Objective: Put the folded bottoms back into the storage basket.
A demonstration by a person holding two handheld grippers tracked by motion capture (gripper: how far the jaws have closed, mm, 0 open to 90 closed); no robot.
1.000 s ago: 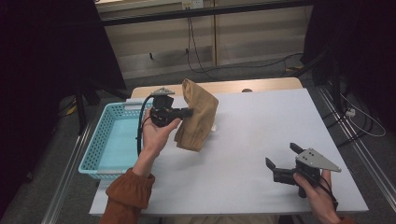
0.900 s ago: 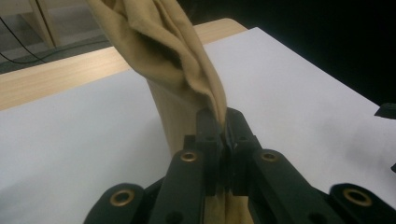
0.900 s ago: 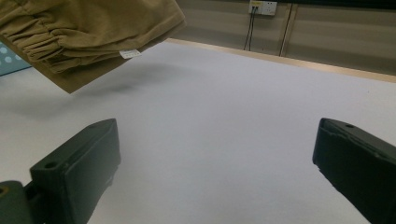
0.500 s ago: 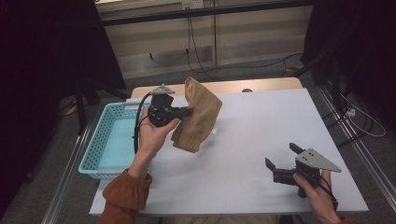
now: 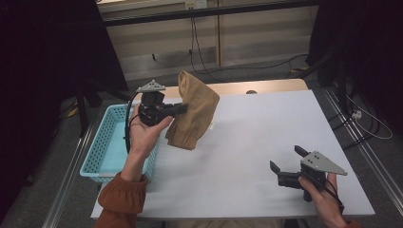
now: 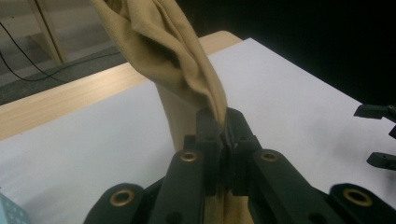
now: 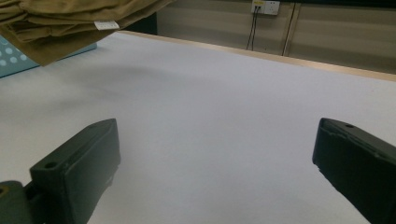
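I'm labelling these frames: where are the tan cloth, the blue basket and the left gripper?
tan cloth (image 5: 195, 111), high view, middle of the hanging fabric
blue basket (image 5: 102, 142), high view, its mesh left wall
left gripper (image 6: 223, 122), left gripper view, jaw tips pinching the cloth

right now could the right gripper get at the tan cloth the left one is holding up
Probably yes. The right gripper stands open, and bare white table lies between it and the tan cloth, which hangs clamped in the left gripper.
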